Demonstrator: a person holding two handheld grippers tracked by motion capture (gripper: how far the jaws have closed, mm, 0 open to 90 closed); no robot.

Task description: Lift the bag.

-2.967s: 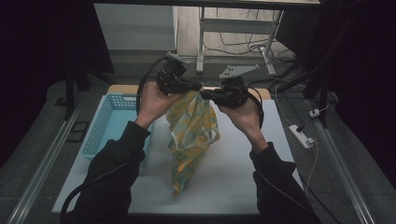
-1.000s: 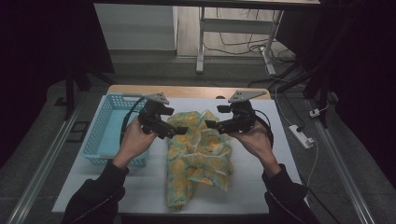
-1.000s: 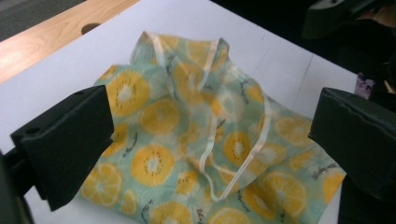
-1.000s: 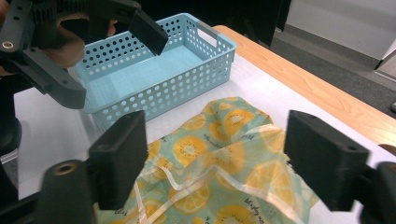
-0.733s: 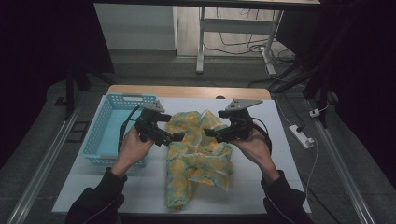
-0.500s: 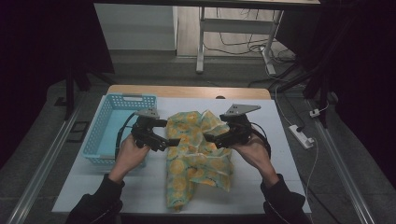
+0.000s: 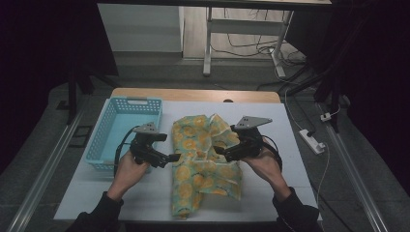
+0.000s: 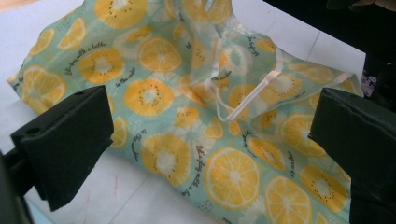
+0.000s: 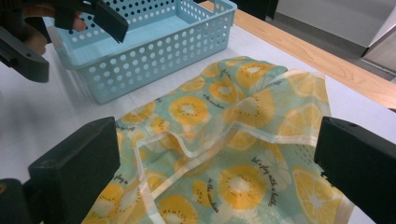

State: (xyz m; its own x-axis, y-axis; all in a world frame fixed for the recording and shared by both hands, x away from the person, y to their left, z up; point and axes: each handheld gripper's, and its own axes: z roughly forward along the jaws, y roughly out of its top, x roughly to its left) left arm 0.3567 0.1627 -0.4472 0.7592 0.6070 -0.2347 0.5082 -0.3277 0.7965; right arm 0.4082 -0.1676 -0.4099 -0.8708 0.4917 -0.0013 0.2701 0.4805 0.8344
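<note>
the cloth [image 7: 205, 162] lies on the table [image 7: 270, 203] at its middle, with the basket [image 7: 121, 130] to its left. the left gripper [image 7: 169, 157] sits between them, the right gripper [image 7: 220, 151] over the cloth's right part.

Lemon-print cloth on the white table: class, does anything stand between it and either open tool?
Nothing visible does. The left tool and right tool both sit open at the edges of the crumpled lemon-print cloth, with bare table between.

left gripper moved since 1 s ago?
Yes. In the high view the left gripper has come down toward the person, from level with the blue basket's far half to its near corner.
</note>
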